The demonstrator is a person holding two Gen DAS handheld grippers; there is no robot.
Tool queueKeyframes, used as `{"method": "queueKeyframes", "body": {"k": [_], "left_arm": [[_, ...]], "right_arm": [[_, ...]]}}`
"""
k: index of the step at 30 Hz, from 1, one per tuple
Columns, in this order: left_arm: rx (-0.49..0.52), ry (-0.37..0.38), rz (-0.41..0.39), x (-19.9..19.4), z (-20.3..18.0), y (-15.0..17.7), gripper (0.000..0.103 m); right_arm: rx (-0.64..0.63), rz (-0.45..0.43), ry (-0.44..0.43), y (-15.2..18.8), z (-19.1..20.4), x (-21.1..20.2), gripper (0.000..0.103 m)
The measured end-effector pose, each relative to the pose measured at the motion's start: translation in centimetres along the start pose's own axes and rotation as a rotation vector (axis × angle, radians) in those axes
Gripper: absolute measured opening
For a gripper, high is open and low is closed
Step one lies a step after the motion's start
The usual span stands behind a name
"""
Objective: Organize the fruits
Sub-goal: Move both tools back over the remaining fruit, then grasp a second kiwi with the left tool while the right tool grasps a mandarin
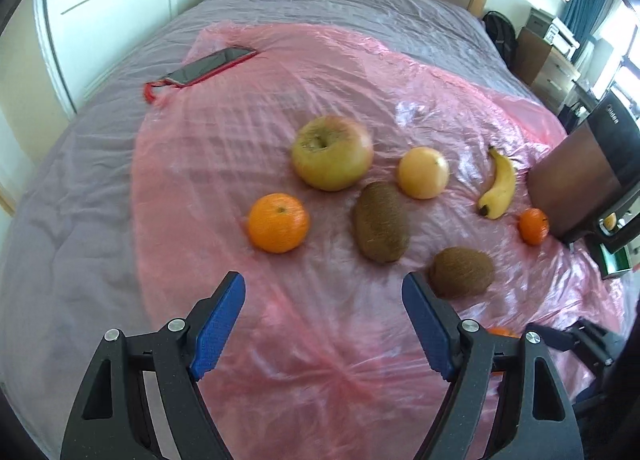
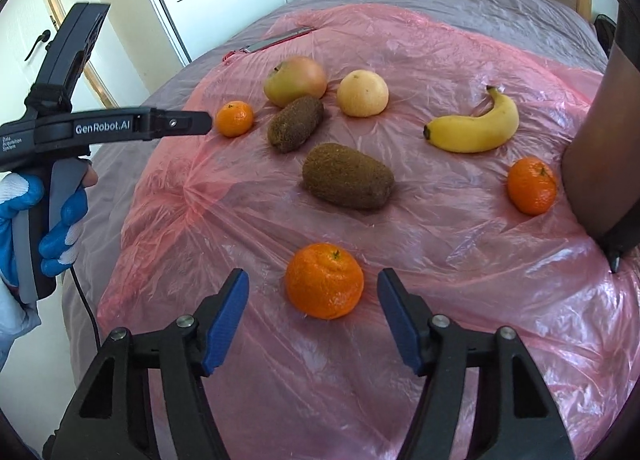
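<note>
Because the fruits lie loose on a thin pink plastic sheet [image 2: 460, 260] spread over a grey bed [image 1: 80, 220], they sit apart from each other, so each one can be picked up alone. The right gripper [image 2: 313, 292] is released, with its blue fingers spread wide, and a round orange mandarin [image 2: 324, 281] sits right between the tips, not touched yet. It looks like this is the fruit to take next. The left gripper [image 1: 323, 294] is also released and holds nothing; it hangs over a bare part of the sheet, with a second orange mandarin [image 1: 279, 222] and a brown fuzzy kiwi [image 1: 381, 221] just ahead of it. Another brown fuzzy kiwi [image 1: 462, 272] lies just beside its right finger. Farther back are a big green-yellow apple [image 1: 332, 153], a pale yellow round fruit [image 1: 423, 172] and a yellow curved banana [image 1: 498, 184]. A third small mandarin [image 2: 532, 185] lies near a dark brown bag-like thing [image 2: 596, 164] at the right side; this may be where the fruits go, but that cannot be told for sure. There is open room around the near mandarin for the fingers to close. The soft bed and slippery sheet could let round fruit roll. A dark phone in a red case [image 1: 212, 66] lies at the far edge of the sheet, well apart from the fruit.
</note>
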State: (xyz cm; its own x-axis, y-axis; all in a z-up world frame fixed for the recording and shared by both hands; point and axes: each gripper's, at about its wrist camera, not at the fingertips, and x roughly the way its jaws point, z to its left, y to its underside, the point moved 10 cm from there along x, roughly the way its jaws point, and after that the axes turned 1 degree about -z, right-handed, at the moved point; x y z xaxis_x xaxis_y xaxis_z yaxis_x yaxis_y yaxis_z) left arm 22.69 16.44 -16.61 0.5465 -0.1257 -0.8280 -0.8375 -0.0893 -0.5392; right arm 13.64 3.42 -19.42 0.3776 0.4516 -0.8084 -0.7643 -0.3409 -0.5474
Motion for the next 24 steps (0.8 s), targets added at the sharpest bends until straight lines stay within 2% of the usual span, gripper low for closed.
{"method": "queueKeyframes", "body": {"k": [3,5,10,14,18,24], "left_arm": [[0.01,0.038,0.008,1.1,-1.8,-0.8,0.076],[0.022,0.046,0.017,2.1,-2.9,-1.4,0.076],[0.041,0.049,0.051,4.7,-4.6,-2.1,0.073],[0.016,0.034,0.07,6.4,-4.4,-2.5,0.068],[0.012,0.027,0.099,7.7,-3.9,-2.2,0.055],[0.034,0.0,0.119,8.8,-4.1,-1.8,0.054]], "right_arm": [[0.01,0.008,-0.009,0.1,-0.1,0.7,0.094],[0.018,0.012,-0.016,0.3,-0.2,1.1,0.085],[0.033,0.021,-0.026,0.5,-0.7,1.7,0.075],[0.037,0.018,-0.036,0.5,-0.6,2.0,0.074],[0.04,0.018,-0.043,0.7,-0.7,2.4,0.073],[0.051,0.012,-0.053,0.8,-0.8,2.8,0.073]]}}
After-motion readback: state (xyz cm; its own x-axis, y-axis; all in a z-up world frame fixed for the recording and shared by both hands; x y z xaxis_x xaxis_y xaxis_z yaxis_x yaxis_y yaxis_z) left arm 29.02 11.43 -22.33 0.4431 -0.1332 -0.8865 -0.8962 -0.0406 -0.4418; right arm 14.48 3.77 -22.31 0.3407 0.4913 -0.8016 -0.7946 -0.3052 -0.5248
